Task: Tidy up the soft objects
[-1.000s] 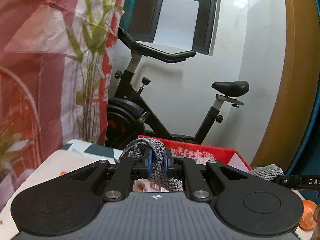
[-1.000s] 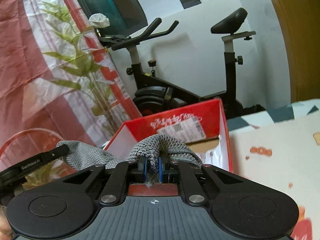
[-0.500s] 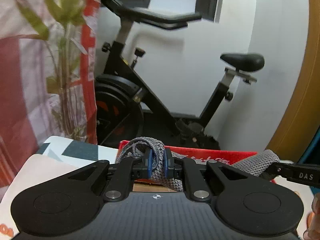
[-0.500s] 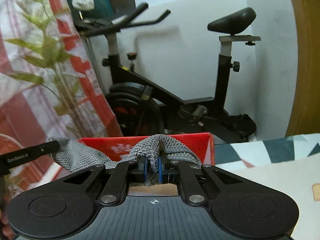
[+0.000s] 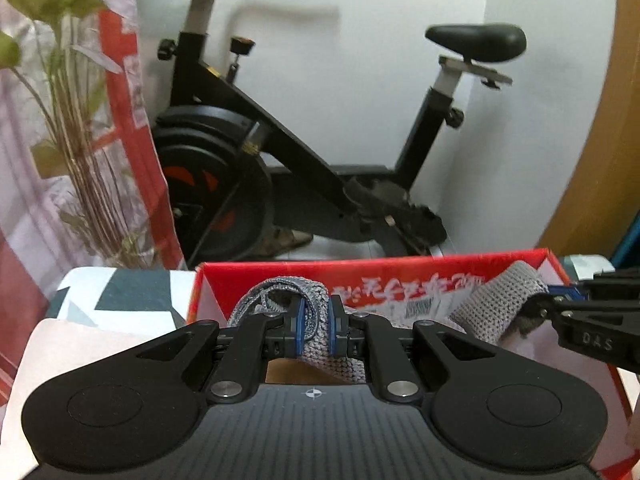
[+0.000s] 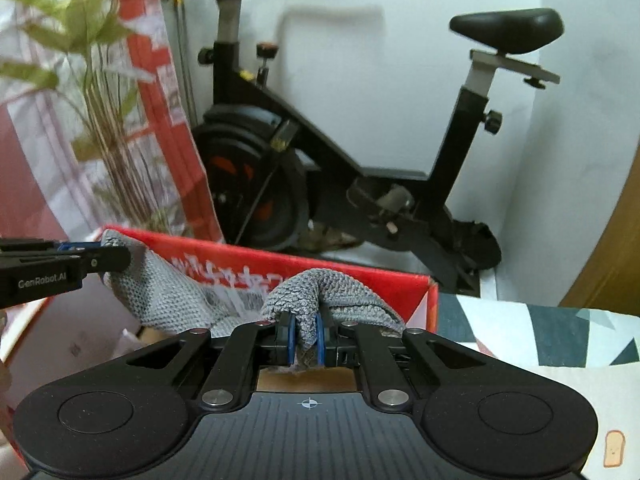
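Note:
A grey knitted cloth point(image 5: 316, 312) is stretched between both grippers over an open red cardboard box point(image 5: 400, 268). My left gripper point(image 5: 314, 326) is shut on one end of the cloth; the other end point(image 5: 496, 308) is held by the right gripper at the right edge of this view. In the right wrist view my right gripper point(image 6: 306, 338) is shut on a bunched end of the cloth point(image 6: 312, 292), above the red box point(image 6: 360, 270). The left gripper's fingers point(image 6: 60, 268) hold the cloth's far end at the left.
A black exercise bike point(image 5: 304, 152) stands on the floor behind the box, against a white wall. A red and white curtain with a leaf print point(image 5: 72, 120) hangs at the left. The box sits on a patterned cover point(image 6: 540, 332). A wooden door frame point(image 5: 592, 152) is at the right.
Both grippers have tilted down and moved forward with the cloth, so the red box's opening now lies just under them. The grips have not changed.

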Action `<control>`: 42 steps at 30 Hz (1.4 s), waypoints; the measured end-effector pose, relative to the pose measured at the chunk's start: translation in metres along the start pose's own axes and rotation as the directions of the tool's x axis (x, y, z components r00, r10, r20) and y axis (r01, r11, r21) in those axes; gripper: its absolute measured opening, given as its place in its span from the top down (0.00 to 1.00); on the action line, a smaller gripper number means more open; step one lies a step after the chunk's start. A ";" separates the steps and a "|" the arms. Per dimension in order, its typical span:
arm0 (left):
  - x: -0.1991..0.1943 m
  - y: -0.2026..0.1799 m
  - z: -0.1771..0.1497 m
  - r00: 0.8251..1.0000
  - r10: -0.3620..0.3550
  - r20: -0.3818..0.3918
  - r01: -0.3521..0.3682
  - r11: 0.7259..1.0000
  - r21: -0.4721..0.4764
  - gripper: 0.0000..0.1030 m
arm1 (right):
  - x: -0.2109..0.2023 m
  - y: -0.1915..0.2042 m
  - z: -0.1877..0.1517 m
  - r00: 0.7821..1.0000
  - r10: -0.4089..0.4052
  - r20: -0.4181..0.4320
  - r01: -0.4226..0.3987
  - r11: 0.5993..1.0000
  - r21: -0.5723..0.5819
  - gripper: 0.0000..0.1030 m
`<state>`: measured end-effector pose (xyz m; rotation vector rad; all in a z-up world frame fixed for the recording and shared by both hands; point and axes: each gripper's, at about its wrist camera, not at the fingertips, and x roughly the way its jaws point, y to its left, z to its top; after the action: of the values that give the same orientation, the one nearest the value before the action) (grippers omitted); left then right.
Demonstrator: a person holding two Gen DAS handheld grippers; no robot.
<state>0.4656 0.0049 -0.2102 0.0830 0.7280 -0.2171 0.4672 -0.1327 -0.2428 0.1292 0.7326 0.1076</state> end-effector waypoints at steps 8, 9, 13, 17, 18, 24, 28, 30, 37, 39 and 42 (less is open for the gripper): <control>-0.002 0.011 -0.001 0.997 -0.079 -0.021 0.078 0.996 -0.045 0.57 | 0.007 0.008 -0.006 0.998 -0.023 -0.059 0.020 0.998 -0.056 0.79; -0.007 0.010 -0.001 0.996 -0.085 -0.005 0.085 0.995 -0.044 0.54 | 0.005 0.008 -0.006 0.998 -0.032 -0.054 0.028 0.997 -0.071 0.77; -0.028 0.007 -0.001 0.995 -0.092 0.036 0.092 0.995 -0.022 0.51 | -0.010 0.008 -0.005 0.999 -0.028 -0.025 0.027 0.997 -0.066 0.66; -0.051 0.001 -0.005 0.994 -0.086 0.064 0.086 0.996 0.016 0.49 | -0.030 0.009 -0.007 1.000 -0.011 -0.002 0.010 0.998 -0.062 0.57; -0.057 -0.001 -0.006 0.994 -0.083 0.072 0.082 0.996 0.026 0.48 | -0.034 0.009 -0.007 1.000 -0.007 0.003 0.008 0.998 -0.062 0.53; -0.086 -0.004 -0.018 0.992 -0.070 0.105 0.066 0.997 0.038 0.31 | -0.066 0.017 -0.015 0.999 -0.011 0.037 0.012 0.999 -0.047 0.17; -0.105 -0.002 -0.031 0.990 -0.079 0.117 0.075 0.997 0.034 0.05 | -0.090 0.022 -0.023 0.998 -0.023 0.054 0.024 0.999 -0.027 0.00; -0.116 -0.001 -0.037 0.991 -0.062 0.119 0.059 0.998 0.030 0.00 | -0.102 0.023 -0.028 0.997 -0.043 0.066 0.045 0.999 -0.018 0.00; -0.160 -0.004 -0.067 0.989 -0.027 0.146 0.020 0.999 0.050 0.00 | -0.148 0.029 -0.056 0.992 -0.025 0.124 0.024 1.000 0.015 0.00; -0.171 -0.007 -0.080 0.987 -0.024 0.158 0.015 0.998 0.063 0.00 | -0.161 0.032 -0.068 0.990 -0.007 0.144 0.003 1.000 0.027 0.00; -0.185 -0.009 -0.105 0.987 -0.035 0.159 0.026 0.998 0.061 0.00 | -0.175 0.038 -0.088 0.986 0.005 0.169 -0.008 1.000 0.020 0.00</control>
<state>0.2614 0.0426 -0.1645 0.1089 0.5631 -0.2713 0.2770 -0.1136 -0.1869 0.1586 0.5639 0.0942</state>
